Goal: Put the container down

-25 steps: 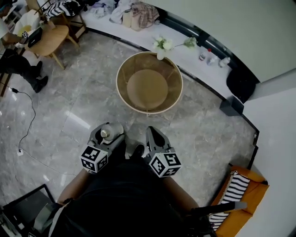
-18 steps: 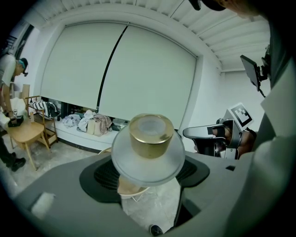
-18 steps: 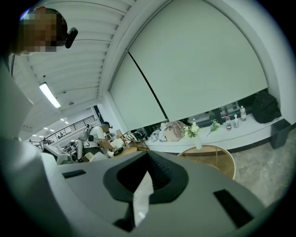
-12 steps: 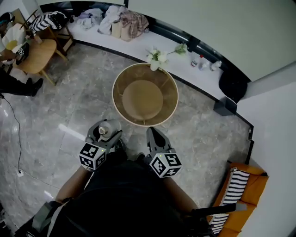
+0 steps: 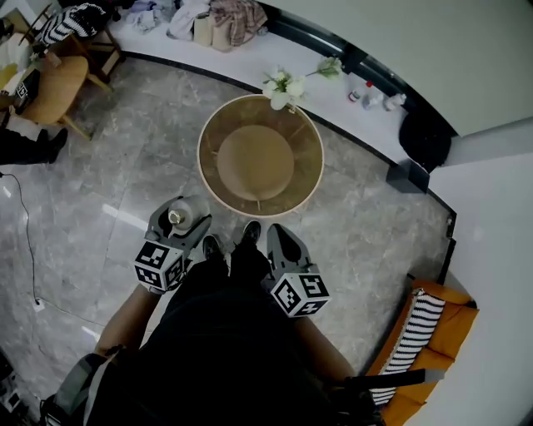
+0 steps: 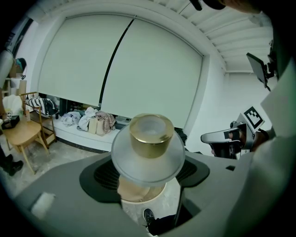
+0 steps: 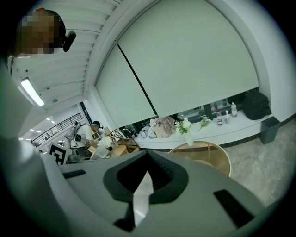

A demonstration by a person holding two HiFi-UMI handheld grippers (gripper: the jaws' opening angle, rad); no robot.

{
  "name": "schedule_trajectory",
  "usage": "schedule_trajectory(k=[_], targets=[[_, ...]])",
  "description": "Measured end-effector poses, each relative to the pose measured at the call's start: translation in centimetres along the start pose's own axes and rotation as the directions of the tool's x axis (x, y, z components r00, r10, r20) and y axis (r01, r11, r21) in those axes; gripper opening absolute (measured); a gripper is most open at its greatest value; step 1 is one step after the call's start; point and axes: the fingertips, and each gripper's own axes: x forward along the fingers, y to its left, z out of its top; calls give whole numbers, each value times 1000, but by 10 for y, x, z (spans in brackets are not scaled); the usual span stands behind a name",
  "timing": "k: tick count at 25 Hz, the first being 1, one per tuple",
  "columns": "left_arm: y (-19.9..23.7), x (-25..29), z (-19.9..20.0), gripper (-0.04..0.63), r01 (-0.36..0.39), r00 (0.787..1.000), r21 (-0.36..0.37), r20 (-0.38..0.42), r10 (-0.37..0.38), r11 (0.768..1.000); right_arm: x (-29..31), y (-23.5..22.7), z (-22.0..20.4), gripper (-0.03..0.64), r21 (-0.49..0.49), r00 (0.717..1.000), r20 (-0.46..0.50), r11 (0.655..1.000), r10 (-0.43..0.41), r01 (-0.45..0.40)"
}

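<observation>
My left gripper [image 5: 176, 223] is shut on the container [image 5: 177, 216], a frosted glass jar with a gold lid. In the left gripper view the container [image 6: 149, 144] fills the space between the jaws of the left gripper [image 6: 147, 178], held upright over the floor. My right gripper [image 5: 276, 240] is held beside it, to the right, shut with nothing in it. In the right gripper view the right gripper [image 7: 144, 179] shows only a thin sliver between its jaws. A round wooden table [image 5: 207, 177] with a raised rim stands just ahead of both grippers.
A white vase of flowers [image 5: 281, 88] stands at the table's far edge, by a long white ledge [image 5: 325, 87] with bottles [image 5: 370, 97] and heaped clothes [image 5: 213, 18]. A wooden chair [image 5: 52, 86] is at far left, an orange seat [image 5: 429, 341] at lower right. My shoes [image 5: 230, 244] show between the grippers.
The table has come closer to both grippers and my shoes now show between them. The left gripper still holds the container; the right stays shut.
</observation>
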Motion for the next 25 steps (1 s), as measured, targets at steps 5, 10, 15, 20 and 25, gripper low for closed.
schedule_trajectory(k=[5,10,15,20,25], targets=[[20,28,-3,336,-73,996,38,-45,74,997,32,-15,5,8,26,998,-28,998,51,-50],[31,63,-7,336,-126,988,70,-83,132,990,59,-37,10,8,50,994,-59,994,96,-93],[43,97,-23,336,-158,979,78,-116,167,984,77,-66,7,8,79,989,-102,992,105,-97],[62,133,-45,336,-212,958,118,-169,230,970,93,-97,4,8,61,987,-124,993,107,-100],[77,160,-64,336,-234,943,149,-206,262,961,109,-112,-5,8,36,981,-155,993,120,-116]])
